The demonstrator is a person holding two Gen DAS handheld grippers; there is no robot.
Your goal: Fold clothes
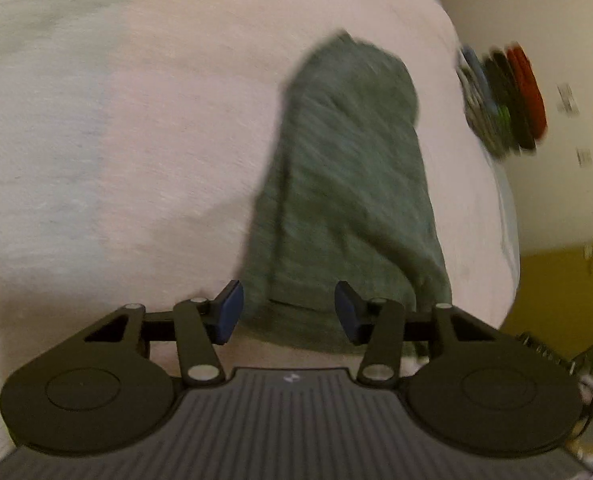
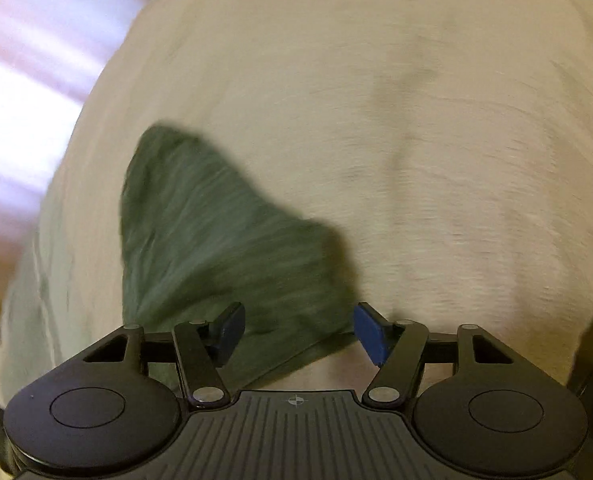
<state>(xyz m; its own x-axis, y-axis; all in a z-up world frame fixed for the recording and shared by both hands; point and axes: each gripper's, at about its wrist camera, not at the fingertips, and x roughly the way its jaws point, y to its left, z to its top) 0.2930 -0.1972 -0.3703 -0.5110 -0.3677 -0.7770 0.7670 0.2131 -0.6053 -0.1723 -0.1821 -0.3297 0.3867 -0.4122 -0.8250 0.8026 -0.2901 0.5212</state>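
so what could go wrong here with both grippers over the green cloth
Both views are blurred, so aim may be off. The left gripper and right gripper stand open over the green garment; closing now might also pinch the pale sheet beneath. The garment lies near the bed's edge and could be dragged off.

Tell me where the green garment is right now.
The heathered green knit garment lies on the pale bedsheet, its near edge between each gripper's open blue pads in both wrist views.
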